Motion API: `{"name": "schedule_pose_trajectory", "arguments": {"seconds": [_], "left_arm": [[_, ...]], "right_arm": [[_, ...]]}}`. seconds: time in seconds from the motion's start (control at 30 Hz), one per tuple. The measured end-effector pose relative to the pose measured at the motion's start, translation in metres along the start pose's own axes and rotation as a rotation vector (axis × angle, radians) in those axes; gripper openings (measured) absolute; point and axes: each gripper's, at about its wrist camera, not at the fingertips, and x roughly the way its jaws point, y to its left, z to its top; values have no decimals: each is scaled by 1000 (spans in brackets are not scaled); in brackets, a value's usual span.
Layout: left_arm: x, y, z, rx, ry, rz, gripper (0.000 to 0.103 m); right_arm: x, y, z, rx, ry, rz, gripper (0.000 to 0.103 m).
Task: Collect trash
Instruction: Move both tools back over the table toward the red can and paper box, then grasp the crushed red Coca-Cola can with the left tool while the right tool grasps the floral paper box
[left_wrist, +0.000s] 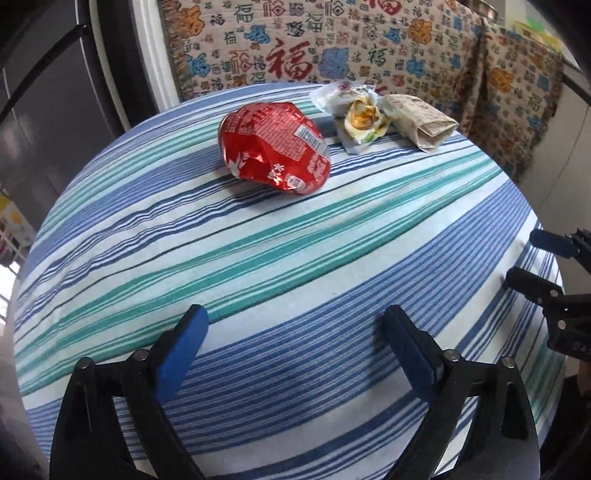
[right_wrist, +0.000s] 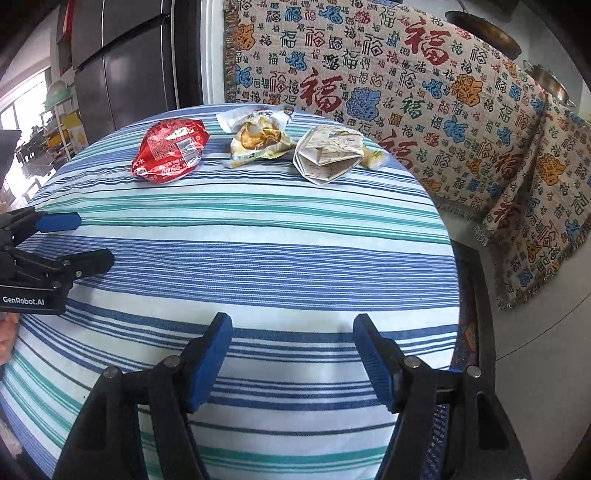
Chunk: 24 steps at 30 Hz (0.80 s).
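Note:
Three pieces of trash lie in a row at the far side of the round table with the striped cloth (left_wrist: 258, 266). They are a crumpled red wrapper (left_wrist: 273, 147) (right_wrist: 170, 149), a yellow-and-white snack wrapper (left_wrist: 354, 114) (right_wrist: 258, 138), and a folded beige paper pack (left_wrist: 417, 120) (right_wrist: 328, 153). My left gripper (left_wrist: 295, 314) (right_wrist: 94, 238) hovers over the near part of the cloth, jaws wide apart and empty. My right gripper (right_wrist: 292, 321) (left_wrist: 524, 255) is to its right, near the table's right edge, open with nothing between its pads.
A blanket printed with red, blue and orange characters (right_wrist: 406, 74) hangs behind and to the right of the table. A dark fridge (right_wrist: 122, 62) stands at the back left. Metal pans (right_wrist: 484, 33) sit above the blanket. Grey floor (right_wrist: 535, 332) shows past the table's right edge.

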Motion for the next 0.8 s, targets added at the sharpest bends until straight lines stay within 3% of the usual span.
{"name": "schedule_pose_trajectory", "arguments": {"seconds": [0.5,0.67,0.8], "left_arm": [[25,23,32,77,2,-89,103],[25,38,42,-1,-32,-152,102],[23,42,62,-15,-80,-124,102]], "right_arm": [[20,1,13,60,7,48,81],[21,2,13,61,-8,43,81],[23,2,13,60,-10,42,81]]}}
